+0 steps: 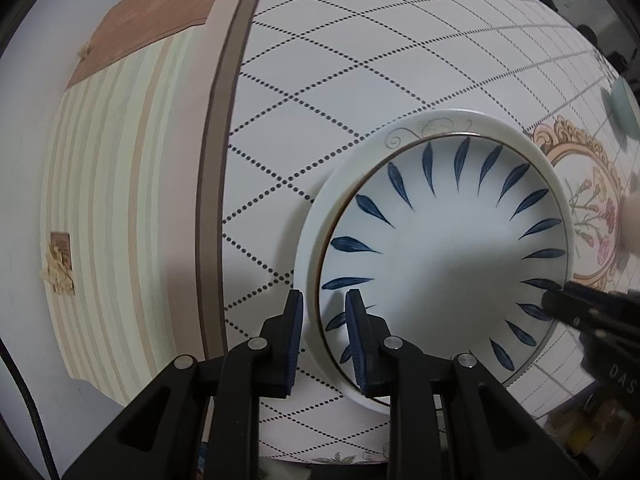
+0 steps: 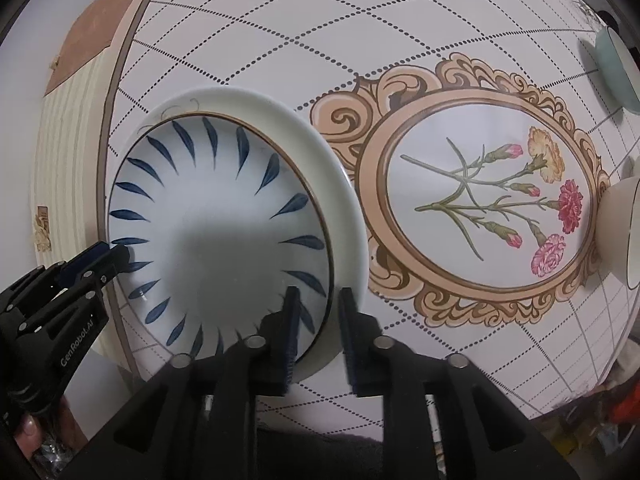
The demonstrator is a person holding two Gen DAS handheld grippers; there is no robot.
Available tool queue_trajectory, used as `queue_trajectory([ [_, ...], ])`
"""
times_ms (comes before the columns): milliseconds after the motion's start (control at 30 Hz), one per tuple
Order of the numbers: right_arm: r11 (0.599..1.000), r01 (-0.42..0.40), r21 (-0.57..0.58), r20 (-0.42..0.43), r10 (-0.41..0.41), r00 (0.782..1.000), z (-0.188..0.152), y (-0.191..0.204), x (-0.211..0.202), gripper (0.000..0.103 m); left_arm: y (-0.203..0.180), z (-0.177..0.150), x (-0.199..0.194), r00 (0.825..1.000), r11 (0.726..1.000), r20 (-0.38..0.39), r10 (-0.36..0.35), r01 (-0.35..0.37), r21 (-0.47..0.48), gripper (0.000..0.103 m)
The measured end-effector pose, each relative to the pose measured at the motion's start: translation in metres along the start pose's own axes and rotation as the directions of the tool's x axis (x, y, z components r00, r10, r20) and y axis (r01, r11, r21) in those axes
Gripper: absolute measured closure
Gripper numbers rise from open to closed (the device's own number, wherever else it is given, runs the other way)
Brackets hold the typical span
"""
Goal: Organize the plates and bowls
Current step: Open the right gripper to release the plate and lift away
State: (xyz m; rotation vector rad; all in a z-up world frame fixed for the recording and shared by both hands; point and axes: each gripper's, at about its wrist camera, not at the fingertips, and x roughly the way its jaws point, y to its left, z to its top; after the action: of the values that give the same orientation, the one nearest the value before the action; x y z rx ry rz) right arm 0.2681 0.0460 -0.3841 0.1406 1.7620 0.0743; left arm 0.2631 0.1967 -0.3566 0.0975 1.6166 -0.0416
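Teal bowl (image 2: 618,76) and cream bowl (image 2: 624,232) cut by right edge.

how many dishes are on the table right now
4: a blue-leaf plate stacked on a white plate at the table's left, a teal bowl far right, and a cream bowl at the right edge. More may sit out of frame.

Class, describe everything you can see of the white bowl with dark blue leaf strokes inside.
The white glossy bowl with dark blue leaf strokes looks ceramic, with a thin dark rim line. It sits upright, nested in a larger white plate on the patterned tablecloth, near the table's left edge. The left gripper straddles its rim on one side, the right gripper on the opposite side, each with one finger inside the bowl; neither has visibly closed on it. It holds nothing.
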Motion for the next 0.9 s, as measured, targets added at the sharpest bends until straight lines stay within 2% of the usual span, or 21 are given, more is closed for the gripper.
queue_trajectory([
  [67,1.0,0.029,-0.01,0.011,-0.029,1.0,-0.002,0.004,-0.006,0.046,0.005,-0.003,-0.001,1.0,1.0,0.003,0.0,0.0,-0.017,0.081],
  [100,0.999,0.047,-0.016,0.027,-0.046,0.999,-0.005,0.005,-0.011,0.019,0.007,-0.005,-0.002,1.0,1.0,0.004,-0.001,0.001,-0.024,0.079],
  [133,0.998,0.051,-0.026,0.046,-0.05,0.998,-0.007,0.007,-0.016,0.012,0.008,-0.007,-0.004,1.0,1.0,0.006,-0.003,0.003,-0.03,0.077],
  [267,0.996,0.083,-0.045,0.087,-0.079,0.993,-0.019,0.014,-0.033,0.012,0.01,-0.015,-0.016,1.0,0.999,0.026,0.003,-0.002,-0.036,0.073],
  [367,0.993,0.11,-0.049,0.114,-0.104,0.988,-0.03,0.017,-0.046,0.012,0.01,-0.024,-0.029,0.998,0.999,0.058,0.015,-0.013,-0.031,0.058],
  [433,0.992,0.114,-0.052,0.133,-0.106,0.985,-0.039,0.017,-0.053,0.002,0.011,-0.031,-0.041,0.996,0.999,0.089,0.016,-0.013,-0.032,0.027],
  [500,0.992,0.116,-0.057,0.16,-0.105,0.981,-0.05,0.018,-0.063,0.0,0.008,-0.037,-0.053,0.994,1.0,0.11,0.014,-0.011,-0.027,0.016],
  [600,0.99,0.127,-0.055,0.199,-0.114,0.973,-0.068,0.018,-0.083,0.0,0.002,-0.048,-0.079,0.99,1.0,0.144,-0.008,0.008,0.0,0.009],
  [900,0.99,0.137,-0.03,0.334,-0.12,0.935,-0.125,0.011,-0.16,0.0,-0.017,-0.079,-0.153,0.965,0.999,0.259,-0.039,0.033,0.026,0.007],
])
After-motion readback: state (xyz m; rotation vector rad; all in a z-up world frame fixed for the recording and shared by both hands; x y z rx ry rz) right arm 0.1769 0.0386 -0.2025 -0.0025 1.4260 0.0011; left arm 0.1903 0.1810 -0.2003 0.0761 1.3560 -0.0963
